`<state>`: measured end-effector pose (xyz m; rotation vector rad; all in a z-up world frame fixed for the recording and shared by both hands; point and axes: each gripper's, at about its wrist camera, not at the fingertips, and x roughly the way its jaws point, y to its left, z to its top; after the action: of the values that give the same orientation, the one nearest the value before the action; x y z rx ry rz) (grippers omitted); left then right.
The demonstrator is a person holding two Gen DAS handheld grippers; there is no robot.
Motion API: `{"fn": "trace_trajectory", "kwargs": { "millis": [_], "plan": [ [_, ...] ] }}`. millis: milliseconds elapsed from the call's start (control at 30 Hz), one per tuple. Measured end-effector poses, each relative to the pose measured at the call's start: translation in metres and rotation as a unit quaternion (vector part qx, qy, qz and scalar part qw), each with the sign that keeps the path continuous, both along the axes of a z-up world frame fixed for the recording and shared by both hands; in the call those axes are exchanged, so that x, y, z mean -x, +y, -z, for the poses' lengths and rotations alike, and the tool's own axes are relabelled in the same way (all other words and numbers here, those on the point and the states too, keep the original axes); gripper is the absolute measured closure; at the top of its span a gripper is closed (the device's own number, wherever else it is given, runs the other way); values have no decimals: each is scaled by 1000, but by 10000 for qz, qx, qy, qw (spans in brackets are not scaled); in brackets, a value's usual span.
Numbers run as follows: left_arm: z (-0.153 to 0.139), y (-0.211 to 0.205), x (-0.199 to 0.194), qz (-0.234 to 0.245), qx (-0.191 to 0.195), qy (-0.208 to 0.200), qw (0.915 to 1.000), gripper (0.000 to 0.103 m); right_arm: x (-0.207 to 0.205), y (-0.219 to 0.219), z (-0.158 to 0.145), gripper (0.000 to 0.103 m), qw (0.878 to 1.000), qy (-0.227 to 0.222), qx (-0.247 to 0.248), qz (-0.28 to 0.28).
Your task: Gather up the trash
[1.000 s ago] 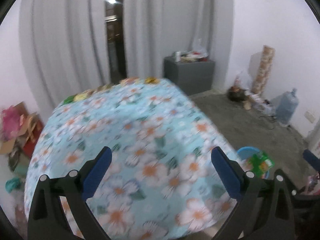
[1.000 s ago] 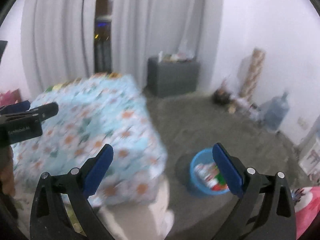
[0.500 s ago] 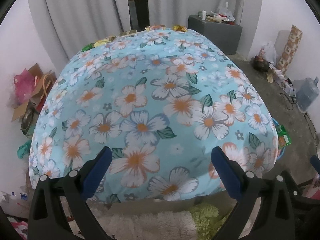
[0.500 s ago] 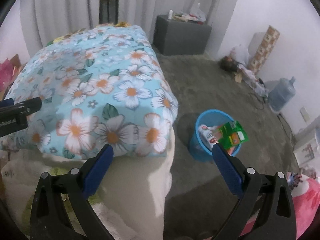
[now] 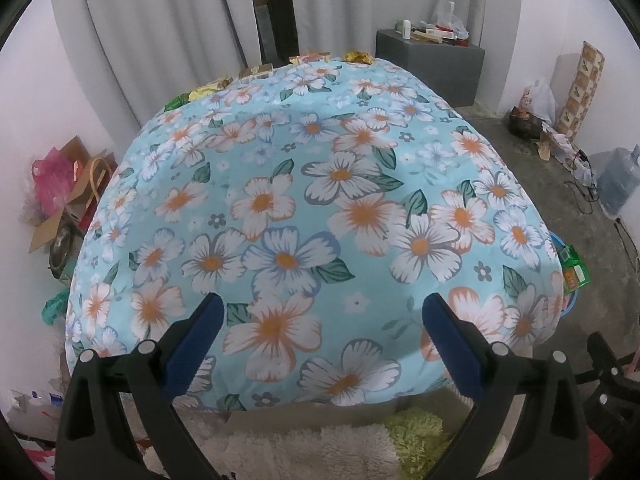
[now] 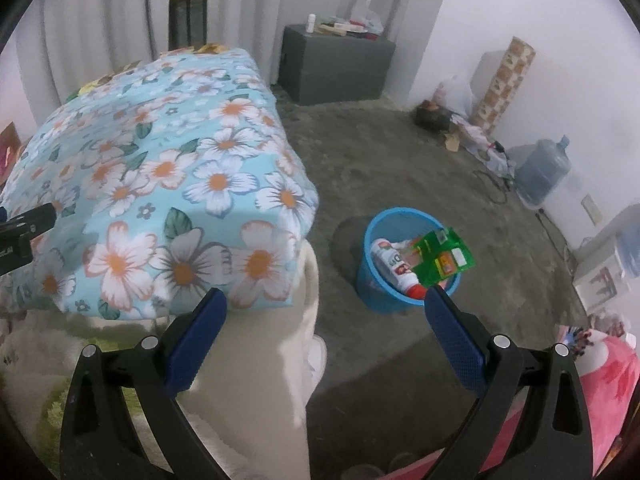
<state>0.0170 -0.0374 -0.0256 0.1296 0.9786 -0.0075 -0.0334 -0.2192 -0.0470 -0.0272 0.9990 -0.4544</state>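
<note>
A blue trash bin (image 6: 404, 280) stands on the grey floor right of the table, holding a green packet (image 6: 442, 256) and a white-and-red tube (image 6: 394, 268). A sliver of the bin (image 5: 570, 276) shows past the table's right edge in the left wrist view. Several wrappers (image 5: 304, 60) lie along the far edge of the floral-clothed table (image 5: 320, 216). My left gripper (image 5: 320, 344) hangs open over the table's near edge, holding nothing. My right gripper (image 6: 322, 340) is open and empty above a cream rug, left of the bin.
A grey cabinet (image 6: 336, 64) with clutter stands by the curtains. A water jug (image 6: 542, 172), bags and a patterned roll (image 6: 504, 84) line the right wall. Cardboard and pink bags (image 5: 60, 196) crowd the left wall. Shaggy rugs (image 5: 312, 452) lie below the table's near edge.
Both views tilted down from the far wall and closed in on the table's near edge and the bin. Both grippers stayed open and empty.
</note>
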Motion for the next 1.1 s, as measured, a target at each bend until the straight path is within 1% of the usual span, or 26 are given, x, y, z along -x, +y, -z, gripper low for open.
{"fn": "trace_trajectory", "kwargs": {
  "millis": [267,600,1100],
  "plan": [
    [0,-3,-1,41,-34,38,10000,6,1,-8,-1,8,9999,-30,27,134],
    [-1,-11,-1,179,-78,17,9998,6,1,-10,-3,8,9999,-36,41,123],
    [-5,-19,0,390,46,-19,9992,6,-1,-14,-7,8,9998,-72,98,166]
  ]
}}
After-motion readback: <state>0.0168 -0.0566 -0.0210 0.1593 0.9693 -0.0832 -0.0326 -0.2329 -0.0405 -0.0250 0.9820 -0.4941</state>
